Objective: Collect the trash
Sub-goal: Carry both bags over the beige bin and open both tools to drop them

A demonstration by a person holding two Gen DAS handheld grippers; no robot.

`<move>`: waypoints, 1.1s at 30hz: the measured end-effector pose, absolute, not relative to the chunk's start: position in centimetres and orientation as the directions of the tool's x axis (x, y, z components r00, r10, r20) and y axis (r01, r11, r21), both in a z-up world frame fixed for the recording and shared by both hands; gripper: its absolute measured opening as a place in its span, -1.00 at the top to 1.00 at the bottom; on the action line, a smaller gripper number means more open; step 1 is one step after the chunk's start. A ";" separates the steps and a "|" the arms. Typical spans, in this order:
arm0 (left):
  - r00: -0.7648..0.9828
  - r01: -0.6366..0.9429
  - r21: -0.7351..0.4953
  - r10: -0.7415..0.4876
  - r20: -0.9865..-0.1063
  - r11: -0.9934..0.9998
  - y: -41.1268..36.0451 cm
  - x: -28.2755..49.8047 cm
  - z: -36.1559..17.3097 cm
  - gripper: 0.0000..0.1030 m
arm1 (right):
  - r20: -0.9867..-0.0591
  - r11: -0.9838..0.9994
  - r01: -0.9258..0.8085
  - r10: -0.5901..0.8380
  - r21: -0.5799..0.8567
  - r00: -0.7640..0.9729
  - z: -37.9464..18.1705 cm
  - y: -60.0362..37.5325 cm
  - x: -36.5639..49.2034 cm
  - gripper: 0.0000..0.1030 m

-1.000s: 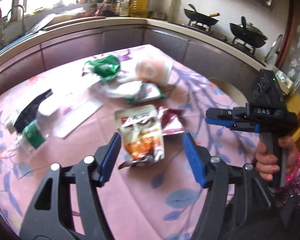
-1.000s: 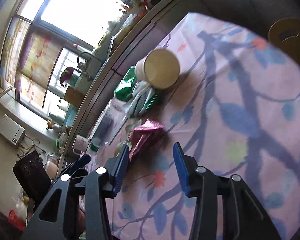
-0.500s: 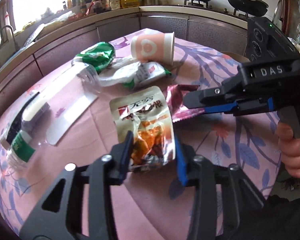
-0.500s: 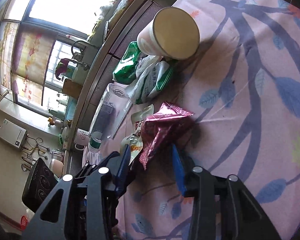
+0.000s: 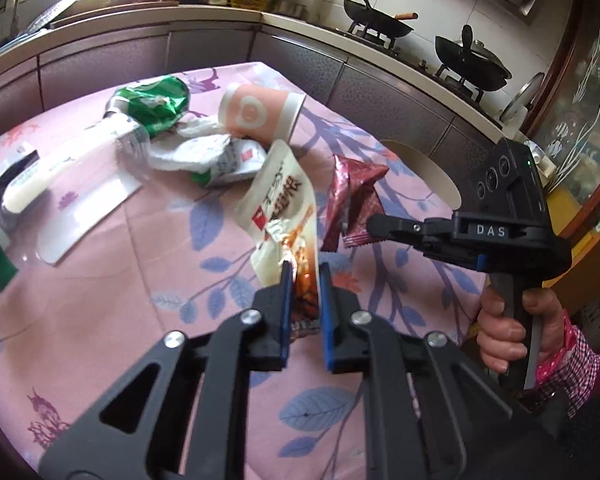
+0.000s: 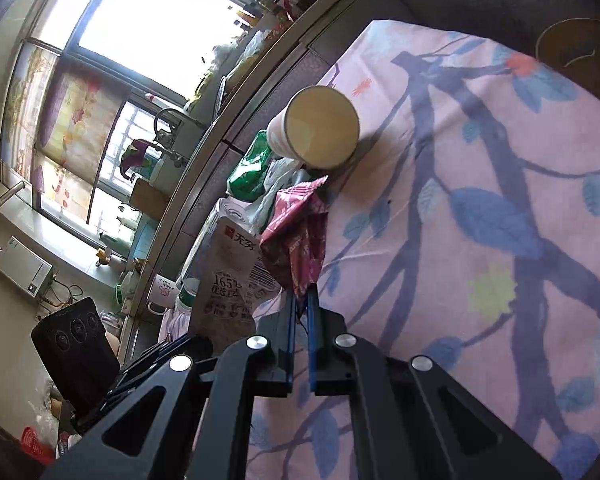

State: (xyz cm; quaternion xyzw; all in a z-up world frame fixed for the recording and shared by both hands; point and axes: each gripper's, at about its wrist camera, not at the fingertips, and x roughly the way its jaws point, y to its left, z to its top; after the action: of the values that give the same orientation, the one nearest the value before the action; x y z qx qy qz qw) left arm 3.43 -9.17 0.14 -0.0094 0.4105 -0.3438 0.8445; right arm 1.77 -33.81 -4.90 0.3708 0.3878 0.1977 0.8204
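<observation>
**Both grippers clamping wrappers beside the paper cup**

The left gripper [image 5: 305, 280] is closing on the white-and-orange snack pouch [image 5: 286, 216], which now stands up off the tablecloth [image 5: 140, 264] just in front of the paper cup [image 5: 260, 114]; a second ago its jaws stood wide around the flat pouch. The right gripper [image 6: 300, 304] is pinching the maroon wrapper [image 6: 298, 236] tight, where earlier it was open. Two pieces seem ready to lift. The green packet [image 5: 156, 106] and the crumpled white wrapper [image 5: 208, 154] are lying untouched beside the cup.

Left gripper [image 5: 305, 276] fingers closing; right gripper [image 6: 301, 298] clamped (hand [image 5: 512, 332] gripping handle)
</observation>
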 end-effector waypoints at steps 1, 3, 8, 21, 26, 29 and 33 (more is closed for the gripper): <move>0.423 0.566 -0.306 -0.589 -0.689 0.765 -9.4 3.6 0.1 0.78 | -0.483 0.637 -0.029 0.612 0.770 0.626 -5.1 -34.3 1.5 0.96; 0.404 0.554 -0.344 -0.606 -0.685 0.758 -9.6 3.9 0.2 0.78 | -0.471 0.627 -0.020 0.606 0.779 0.641 -5.2 -35.2 0.9 0.96; 0.392 0.549 -0.417 -0.663 -0.638 0.725 -10.2 4.3 2.0 0.79 | -0.436 0.612 -0.022 0.589 0.791 0.681 -4.5 -37.0 -0.2 0.96; 0.338 0.648 -0.374 -0.691 -0.639 0.663 -17.7 6.5 3.6 0.98 | -0.404 0.585 0.005 0.554 0.811 0.729 -5.7 -40.5 -1.0 0.96; 0.336 0.699 -0.341 -0.709 -0.619 0.629 -21.8 7.7 5.2 0.98 | -0.380 0.594 0.011 0.500 0.805 0.778 -4.9 -43.4 -1.4 0.96; 0.321 0.741 -0.315 -0.725 -0.609 0.592 -25.3 8.5 6.0 0.98 | -0.373 0.604 0.042 0.434 0.796 0.820 -4.6 -46.1 -1.9 0.96; 0.275 0.788 -0.290 -0.732 -0.624 0.543 -31.3 10.0 6.1 0.98 | -0.387 0.611 0.117 0.332 0.783 0.860 -4.6 -50.4 -2.5 0.96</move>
State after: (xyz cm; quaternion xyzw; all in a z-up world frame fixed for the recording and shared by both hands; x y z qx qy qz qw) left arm 9.97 -31.30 6.07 0.0380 0.3683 -0.4765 0.7975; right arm -2.46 -50.35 -4.64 0.4368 0.2571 0.0626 0.8598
